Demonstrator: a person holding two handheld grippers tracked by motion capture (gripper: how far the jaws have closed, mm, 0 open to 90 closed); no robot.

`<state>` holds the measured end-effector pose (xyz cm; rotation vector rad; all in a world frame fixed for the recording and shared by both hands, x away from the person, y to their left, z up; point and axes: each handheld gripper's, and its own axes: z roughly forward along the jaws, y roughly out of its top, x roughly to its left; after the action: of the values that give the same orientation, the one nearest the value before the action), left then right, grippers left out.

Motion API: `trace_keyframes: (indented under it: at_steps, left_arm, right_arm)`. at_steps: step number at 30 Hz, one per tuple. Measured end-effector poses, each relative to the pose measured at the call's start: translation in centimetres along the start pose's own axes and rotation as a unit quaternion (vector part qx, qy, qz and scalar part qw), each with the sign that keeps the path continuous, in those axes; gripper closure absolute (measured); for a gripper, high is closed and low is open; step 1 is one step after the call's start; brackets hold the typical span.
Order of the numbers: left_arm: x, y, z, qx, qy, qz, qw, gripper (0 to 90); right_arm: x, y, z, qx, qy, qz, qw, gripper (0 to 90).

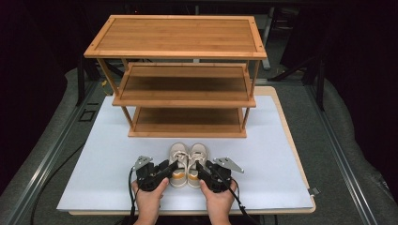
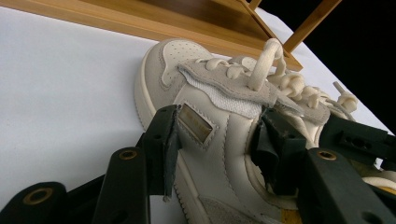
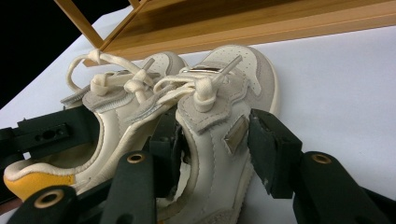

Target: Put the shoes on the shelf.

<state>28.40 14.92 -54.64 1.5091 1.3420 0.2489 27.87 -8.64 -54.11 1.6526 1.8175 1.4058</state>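
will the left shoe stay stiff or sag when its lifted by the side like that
The left shoe looks small with a padded upper, so probably light. The left tool straddles one side wall at the collar; that soft wall may flex and the toe dip. Its loose laces would likely dangle.

cream shoe (image 2: 210, 154) between black jaws, white table (image 2: 60, 93)

The left shoe's (image 2: 210, 154) heel is cut off by the bottom edge.

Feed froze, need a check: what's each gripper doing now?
Left gripper: closed on left sneaker.
Right gripper: closed on right sneaker.
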Motion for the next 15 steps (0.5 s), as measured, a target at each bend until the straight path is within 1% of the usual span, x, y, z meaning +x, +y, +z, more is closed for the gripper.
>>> trace_keyframes:
  at_steps: [1, 2, 7, 9, 10, 15]
  left_arm:
    - [0.01, -0.03, -0.01, -0.001, 0.000, -0.001, 1.0000, 52.6]
    - [-0.02, -0.05, -0.01, -0.002, 0.001, -0.001, 1.0000, 52.7]
    - [0.01, -0.06, -0.01, -0.002, 0.000, 0.000, 1.0000, 52.7]
    - [0.02, -0.14, -0.02, -0.005, 0.001, -0.002, 1.0000, 52.4]
    - [-0.02, -0.22, -0.02, -0.009, 0.002, 0.000, 1.0000, 52.4]
    - [-0.02, -0.21, 0.00, -0.010, 0.002, -0.001, 0.9999, 52.3]
  right_arm:
    - [-0.06, 0.02, -0.08, 0.005, 0.001, 0.000, 1.0000, 55.6]
    - [-0.05, -0.01, -0.04, 0.001, -0.004, 0.001, 1.0000, 55.7]
    - [-0.04, -0.05, -0.03, -0.002, -0.004, -0.001, 1.0000, 56.1]
    - [-0.04, -0.05, -0.03, -0.001, -0.004, -0.002, 1.0000, 56.2]
    - [-0.09, -0.01, -0.04, 0.001, 0.002, -0.003, 1.0000, 56.3]
    - [-0.16, 0.04, -0.10, 0.005, 0.002, 0.000, 1.0000, 56.1]
